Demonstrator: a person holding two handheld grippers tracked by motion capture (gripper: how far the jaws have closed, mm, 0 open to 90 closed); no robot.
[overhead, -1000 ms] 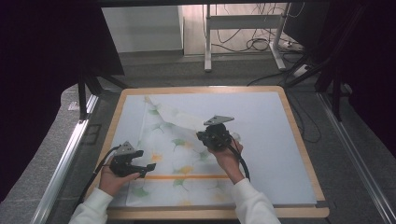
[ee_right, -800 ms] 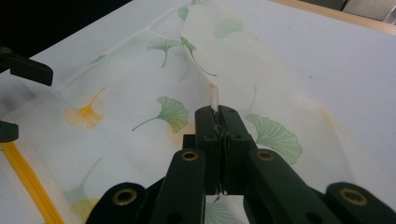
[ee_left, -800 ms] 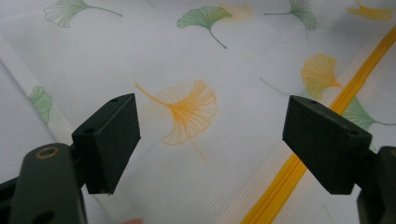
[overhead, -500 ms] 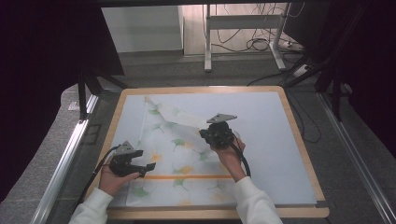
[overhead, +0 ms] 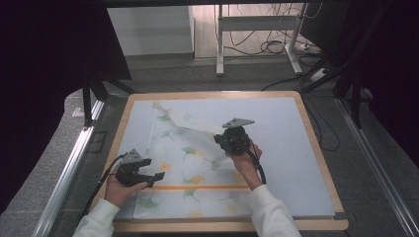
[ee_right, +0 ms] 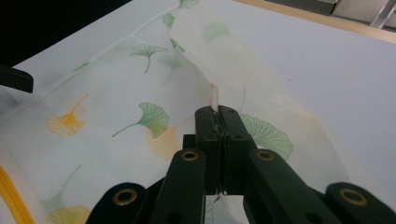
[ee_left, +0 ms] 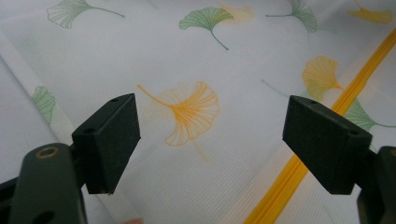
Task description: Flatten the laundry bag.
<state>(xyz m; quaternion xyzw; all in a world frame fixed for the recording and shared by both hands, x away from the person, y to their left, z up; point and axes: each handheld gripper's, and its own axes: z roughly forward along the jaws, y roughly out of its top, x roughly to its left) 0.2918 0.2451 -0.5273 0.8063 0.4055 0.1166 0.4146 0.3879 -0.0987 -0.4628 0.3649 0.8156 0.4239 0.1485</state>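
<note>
A white cloth (overhead: 197,168) printed with green and orange ginkgo leaves and crossed by an orange stripe (overhead: 197,187) lay spread over the left and middle of a pale work surface framed by a wooden board (overhead: 323,168). Its near edge ran close to the near rim of the board, and its far end reached toward the far left corner. The right gripper (overhead: 228,140), held in the person's right hand (overhead: 245,160) near the middle of the board, was closed on a fold of the cloth, its jaws pressed tight together with a small pinch of fabric sticking out past their tips in the right gripper view (ee_right: 214,95). From that pinch the cloth rose off the surface in a ridge, and a turned-over flap (overhead: 205,123) ran from the gripper away toward the far left, showing the paler underside of the print. The left gripper (overhead: 150,176) sat at the near left of the board in the person's left hand (overhead: 118,190), over the left edge of the cloth just far of the orange stripe. Its jaws stood wide apart and held nothing; between them in the left gripper view lay an orange ginkgo leaf (ee_left: 189,109) on flat fabric, with the stripe (ee_left: 299,163) passing under the right-hand jaw. White sleeves (overhead: 269,212) came in from the near edge. A black cable (overhead: 101,180) trailed from the left gripper off the near left side.
</note>
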